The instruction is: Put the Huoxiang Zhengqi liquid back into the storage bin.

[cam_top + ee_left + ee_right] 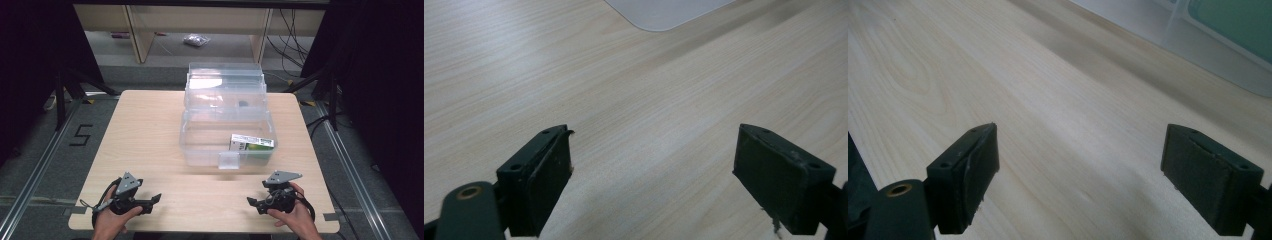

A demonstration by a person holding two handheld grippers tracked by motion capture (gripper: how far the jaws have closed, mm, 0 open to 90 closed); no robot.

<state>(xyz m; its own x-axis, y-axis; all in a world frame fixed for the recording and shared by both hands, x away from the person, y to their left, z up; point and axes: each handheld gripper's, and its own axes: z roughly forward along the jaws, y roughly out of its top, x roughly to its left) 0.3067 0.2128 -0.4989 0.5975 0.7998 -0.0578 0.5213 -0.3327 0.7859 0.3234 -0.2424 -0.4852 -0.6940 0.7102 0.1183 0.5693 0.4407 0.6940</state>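
A clear plastic storage box [200,145] stands on the far half of the wooden table [150,125], its lid [225,85] swung back and open. Inside, at the right front, lies a green and white carton [251,143]. My left gripper [156,198] rests near the front left of the table, held by a hand, open with nothing between its jaws [654,180]. My right gripper [250,201] rests near the front right, also open and empty [1080,180]. Both point inward toward each other. A corner of the box [664,12] and its wall [1228,55] show in the gripper views.
A small clear latch tab [229,160] sticks out at the box's front. Black tripod legs [70,85] stand beside the table's left, others at the right [325,85]. Beyond the table are wooden shelf legs [140,35], cables and a plastic bag [196,40] on the floor.
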